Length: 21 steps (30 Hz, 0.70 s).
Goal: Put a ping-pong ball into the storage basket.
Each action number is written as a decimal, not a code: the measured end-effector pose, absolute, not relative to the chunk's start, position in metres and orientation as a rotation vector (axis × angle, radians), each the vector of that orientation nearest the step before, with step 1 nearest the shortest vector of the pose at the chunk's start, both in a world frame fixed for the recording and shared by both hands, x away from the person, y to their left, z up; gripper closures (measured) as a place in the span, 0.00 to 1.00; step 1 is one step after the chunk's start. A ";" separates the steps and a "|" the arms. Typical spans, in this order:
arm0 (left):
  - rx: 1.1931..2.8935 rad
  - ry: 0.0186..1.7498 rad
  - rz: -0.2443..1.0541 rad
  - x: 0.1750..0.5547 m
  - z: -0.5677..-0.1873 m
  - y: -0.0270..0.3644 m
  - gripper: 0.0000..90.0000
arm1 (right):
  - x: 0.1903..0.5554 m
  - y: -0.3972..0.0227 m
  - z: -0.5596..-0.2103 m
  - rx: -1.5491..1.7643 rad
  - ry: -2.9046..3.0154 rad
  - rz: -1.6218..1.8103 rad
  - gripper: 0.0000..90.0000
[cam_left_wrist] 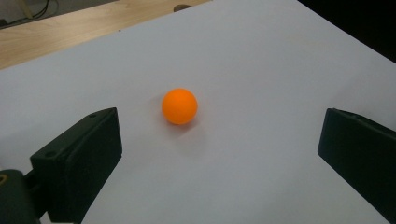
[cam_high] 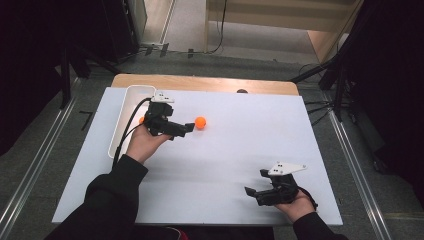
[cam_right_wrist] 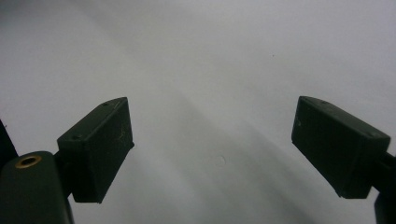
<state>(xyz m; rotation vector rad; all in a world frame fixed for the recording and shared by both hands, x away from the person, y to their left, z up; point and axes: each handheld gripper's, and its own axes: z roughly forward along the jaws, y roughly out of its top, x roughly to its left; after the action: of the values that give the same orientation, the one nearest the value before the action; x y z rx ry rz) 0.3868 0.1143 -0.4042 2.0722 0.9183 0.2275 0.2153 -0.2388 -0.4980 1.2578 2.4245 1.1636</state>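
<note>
Low on the right of the high view, the right gripper (cam_high: pixel 257 194) rests on the white table (cam_high: pixel 240 160) with its jaws wide apart and nothing between them. Up and to the left, the left gripper (cam_high: pixel 186 129) is wide open too, pointing at the orange ball (cam_high: pixel 200 122) just past its tips. The ball sits on the table, free. It looks light, smooth and hard, so it may roll away. Squeeze it gently across its middle. Farther left lies a white tray (cam_high: pixel 131 92).

High view: overhead from person's side, looking forward-down over whole bench (cam_high: pixel 225 165). Left gripper view: low, close, facing orange ball (cam_left_wrist: pixel 179 106) (shared with high view (cam_high: pixel 200 122)). Right gripper view: close on bare bench.
</note>
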 end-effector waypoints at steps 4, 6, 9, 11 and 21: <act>2.086 0.923 0.233 0.391 -0.407 0.108 0.00 | 0.215 -0.238 -0.498 1.262 2.426 1.166 0.12; 2.087 0.922 0.237 0.393 -0.408 0.105 0.00 | 0.216 -0.238 -0.498 1.263 2.424 1.168 0.12; 2.082 0.931 0.253 0.397 -0.410 0.099 0.00 | 0.216 -0.238 -0.498 1.258 2.426 1.171 0.12; 2.075 0.934 0.247 0.399 -0.411 0.097 0.00 | 0.216 -0.239 -0.498 1.252 2.427 1.173 0.12; 2.077 0.946 0.269 0.412 -0.416 0.085 0.00 | 0.215 -0.239 -0.497 1.264 2.417 1.178 0.12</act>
<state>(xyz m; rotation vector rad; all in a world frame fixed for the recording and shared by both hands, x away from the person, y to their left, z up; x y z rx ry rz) 0.4122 0.0848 -0.4156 2.0771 0.9463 0.2691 0.2148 -0.2392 -0.4974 1.2642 2.4167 1.1776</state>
